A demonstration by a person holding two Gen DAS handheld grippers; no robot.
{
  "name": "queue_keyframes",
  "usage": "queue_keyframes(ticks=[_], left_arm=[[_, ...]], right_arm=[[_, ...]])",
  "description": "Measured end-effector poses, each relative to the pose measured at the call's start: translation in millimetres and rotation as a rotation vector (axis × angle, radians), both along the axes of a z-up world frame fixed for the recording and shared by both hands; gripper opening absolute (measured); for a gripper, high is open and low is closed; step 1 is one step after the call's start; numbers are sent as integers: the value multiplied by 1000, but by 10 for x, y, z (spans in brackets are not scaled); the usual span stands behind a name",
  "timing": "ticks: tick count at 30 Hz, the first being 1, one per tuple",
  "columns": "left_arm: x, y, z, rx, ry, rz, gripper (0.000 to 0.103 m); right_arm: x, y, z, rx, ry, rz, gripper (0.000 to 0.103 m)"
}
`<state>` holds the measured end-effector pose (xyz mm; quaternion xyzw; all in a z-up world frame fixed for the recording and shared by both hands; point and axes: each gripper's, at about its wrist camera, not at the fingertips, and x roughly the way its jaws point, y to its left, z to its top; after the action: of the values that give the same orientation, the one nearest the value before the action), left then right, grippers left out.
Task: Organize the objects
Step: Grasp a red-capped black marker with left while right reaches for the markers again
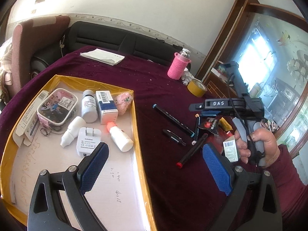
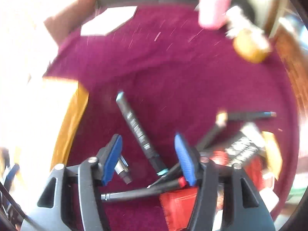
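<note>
Mostly sorted already: yellow-edged tray (image 1: 134, 104) on maroon desk (image 1: 154, 77), holding cartoon-printed pouch (image 1: 56, 106), white bottle (image 1: 89, 105), blue-and-white box (image 1: 106, 106), pink fuzzy item (image 1: 124, 102), white charger plug (image 1: 88, 142), two small white dropper bottles, one orange-capped (image 1: 120, 136). Still loose on cloth right of tray: long black marker with teal ends (image 1: 172, 119), short black pen (image 1: 174, 137), red-tipped black marker (image 1: 192, 149), dark and red packets (image 1: 210, 125) beyond. Left gripper (image 1: 154, 165) hovering over tray's right edge, blue pads wide apart, nothing between. Right gripper (image 2: 149, 160) seen blurred in own view, pointing down over the pen cluster, pads roughly half spread, teal-ended marker (image 2: 137, 129) lying on cloth in the gap, not pinched; nothing held. Right hand (image 1: 254, 146) on handle, green-and-white box (image 1: 231, 150) just beside it. Farther back: pink-sleeved flask (image 1: 178, 67), yellow tape roll (image 1: 197, 87), folded white paper (image 1: 102, 56).
</note>
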<state>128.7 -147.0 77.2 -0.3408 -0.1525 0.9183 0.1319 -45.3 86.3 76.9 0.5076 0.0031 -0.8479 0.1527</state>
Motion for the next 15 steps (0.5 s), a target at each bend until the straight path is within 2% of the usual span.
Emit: queue_keyframes(ticks=[2,4,6,8,12,15], left_arm=[[-69,186,-15,-40,-30,-39,96],[-148,398,-5,-64,-49,-86,96],[-216,638,6,-125,-49,-108,96],[-251,875,-4,-194,-34,-145,96],[-347,1413,-139,-390,11,-262,96],[-502,1696,-282,-443,-17,-365,92]], right_arm=[[182,234,38,-100,84,-63,63],[357,472,-2,-228,131,-110,64],[505,629,-56,-315,187,-159,64],[489,723,-69,-366,232,-193,64],[537,954,-163,-469,268,-225,64],[514,1127,-128,-500,274,-246,64]])
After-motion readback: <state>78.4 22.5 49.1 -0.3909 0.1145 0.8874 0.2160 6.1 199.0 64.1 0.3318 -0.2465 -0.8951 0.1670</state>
